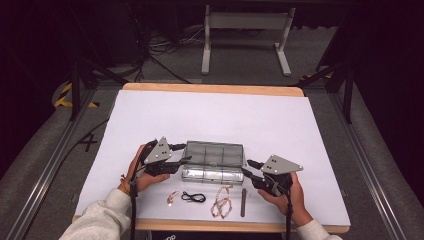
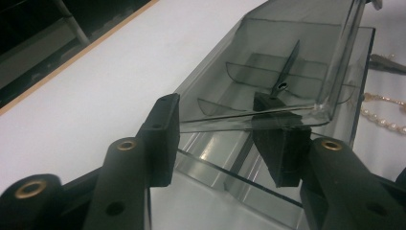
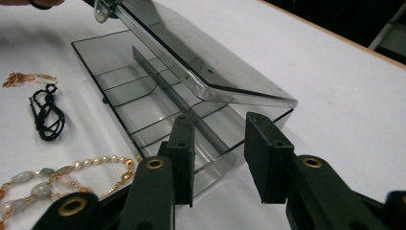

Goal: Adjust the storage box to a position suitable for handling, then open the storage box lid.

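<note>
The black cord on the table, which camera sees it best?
The right gripper view: the black cord lies close there, so its knot and loop show clearly on the white table. The high view shows it small, between the jewellery pieces.

Clear compartmented box (image 1: pixel 214 161), lid half-raised, lies on the table's near middle.

Two forearms in light sleeves enter from bottom edge. Left hand (image 1: pixel 141 172) holds left gripper (image 1: pixel 181 153), pointing right, grey plate on top, black fingers (image 2: pixel 163 139) parted. Right hand (image 1: pixel 287 197) holds right gripper (image 1: pixel 247 167), pointing left, fingers (image 3: pixel 184 153) parted. Grippers face each other, well apart. Cable trails from each
</note>
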A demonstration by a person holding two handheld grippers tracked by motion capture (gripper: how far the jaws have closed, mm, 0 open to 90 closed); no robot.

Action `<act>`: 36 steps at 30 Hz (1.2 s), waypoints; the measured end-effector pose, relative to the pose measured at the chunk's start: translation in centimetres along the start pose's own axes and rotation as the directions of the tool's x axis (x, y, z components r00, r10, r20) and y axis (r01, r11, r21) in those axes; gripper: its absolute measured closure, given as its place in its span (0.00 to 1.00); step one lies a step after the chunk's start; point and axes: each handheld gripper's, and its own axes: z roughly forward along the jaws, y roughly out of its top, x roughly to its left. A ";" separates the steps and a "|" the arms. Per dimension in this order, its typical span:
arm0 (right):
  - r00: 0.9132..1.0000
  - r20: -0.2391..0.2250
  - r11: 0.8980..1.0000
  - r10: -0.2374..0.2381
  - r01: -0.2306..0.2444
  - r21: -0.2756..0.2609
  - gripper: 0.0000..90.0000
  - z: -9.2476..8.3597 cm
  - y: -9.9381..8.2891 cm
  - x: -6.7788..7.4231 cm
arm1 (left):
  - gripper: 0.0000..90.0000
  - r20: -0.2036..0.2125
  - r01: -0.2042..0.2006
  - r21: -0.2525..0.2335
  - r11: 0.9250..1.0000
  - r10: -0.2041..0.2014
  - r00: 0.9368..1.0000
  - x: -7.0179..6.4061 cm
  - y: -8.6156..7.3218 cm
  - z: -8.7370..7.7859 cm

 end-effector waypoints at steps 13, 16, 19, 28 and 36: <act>0.992 0.048 0.987 -0.114 0.118 -0.104 0.80 -0.1 1.0 -0.1 | 0.64 0.014 -0.003 -0.006 1.000 0.003 1.000 0.9 0.3 0.2; 0.991 0.055 0.986 -0.123 0.128 -0.109 0.81 0.0 1.0 -0.1 | 0.64 0.022 0.002 -0.004 1.000 -0.002 1.000 1.2 0.4 0.3; 0.990 0.065 0.983 -0.129 0.136 -0.124 0.84 0.0 1.2 -0.3 | 0.65 0.025 0.020 -0.006 1.000 -0.020 0.999 1.4 0.4 0.3; 0.987 0.083 0.980 -0.141 0.151 -0.130 0.87 0.0 1.7 -0.5 | 0.71 0.031 0.018 -0.019 1.000 -0.017 0.999 2.0 0.6 0.3; 0.990 0.068 0.980 -0.127 0.136 -0.147 0.89 0.0 2.0 -1.2 | 0.76 0.025 0.005 -0.027 1.000 -0.005 1.000 2.3 1.1 0.4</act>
